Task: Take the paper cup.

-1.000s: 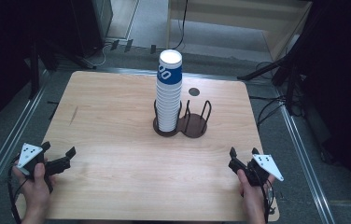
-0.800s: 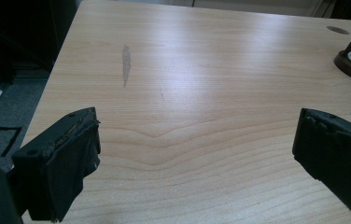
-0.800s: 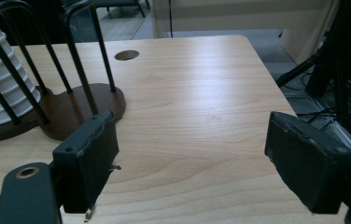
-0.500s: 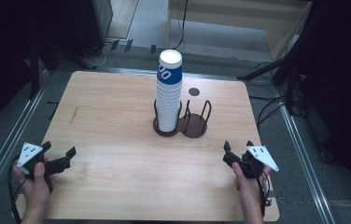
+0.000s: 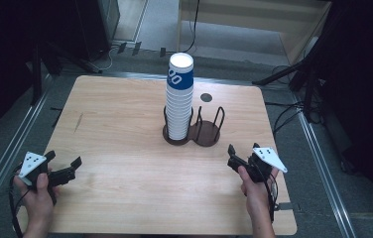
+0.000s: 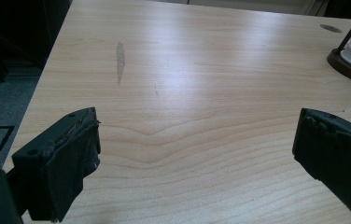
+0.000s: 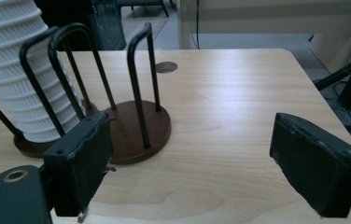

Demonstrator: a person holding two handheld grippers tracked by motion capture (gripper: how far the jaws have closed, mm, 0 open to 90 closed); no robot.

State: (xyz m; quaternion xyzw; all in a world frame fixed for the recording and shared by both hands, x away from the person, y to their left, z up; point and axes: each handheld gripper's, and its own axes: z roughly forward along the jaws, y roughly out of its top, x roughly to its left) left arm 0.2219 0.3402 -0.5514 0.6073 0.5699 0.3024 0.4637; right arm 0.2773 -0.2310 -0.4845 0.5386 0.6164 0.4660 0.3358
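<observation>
- Standing upright in the left ring of a dark two-ring cup holder (image 5: pixel 205 133), the stack of paper cups (image 5: pixel 179 97) kept its place at the middle of the table's far half, unmoved from a second before; the ring beside it held nothing.
- The stack showed white ribbed sides, with a blue band and white lettering on the topmost cup; in the right gripper view its ribbed wall rose behind the holder's black wire loops.
- The right gripper (image 5: pixel 243 155) had travelled from the table's near right edge inward toward the holder, stopping short of it and touching nothing.
- Its jaws had just been opening and stood moderately apart, with only bare wood between them.
- The left gripper (image 5: pixel 64 165) had stayed at the near left corner of the wooden table (image 5: pixel 115 124), jaws spread wide over bare wood.
</observation>
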